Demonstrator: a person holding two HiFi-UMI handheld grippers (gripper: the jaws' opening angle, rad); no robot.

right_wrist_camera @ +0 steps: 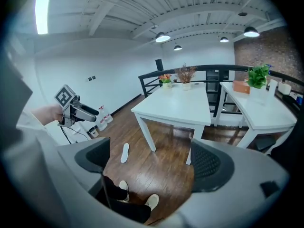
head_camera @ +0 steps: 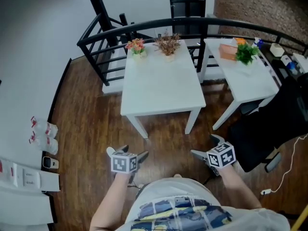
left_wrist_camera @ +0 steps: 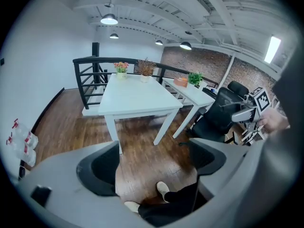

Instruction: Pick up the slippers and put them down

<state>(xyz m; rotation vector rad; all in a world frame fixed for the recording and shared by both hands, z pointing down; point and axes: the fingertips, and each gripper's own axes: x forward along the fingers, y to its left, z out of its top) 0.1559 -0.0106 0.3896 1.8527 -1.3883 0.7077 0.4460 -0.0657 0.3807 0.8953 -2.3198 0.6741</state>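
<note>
Both grippers hang in the air in front of my body, over the wooden floor. In the head view the left gripper (head_camera: 129, 153) and the right gripper (head_camera: 204, 146) are open, with nothing between the jaws. The left gripper view looks past its jaws (left_wrist_camera: 152, 163) at the floor and my two feet in pale shoes (left_wrist_camera: 163, 190). In the right gripper view (right_wrist_camera: 149, 163), a flat white slipper-like piece (right_wrist_camera: 125, 152) lies on the floor left of the table leg. It is apart from both grippers. No other slipper shows.
A white table (head_camera: 161, 81) with small flower pots stands just ahead, and a second white table (head_camera: 250, 76) is to its right. A black office chair (head_camera: 269, 129) is close on the right. A black railing (head_camera: 144, 28) runs behind. Bottles (head_camera: 43, 134) stand by the left wall.
</note>
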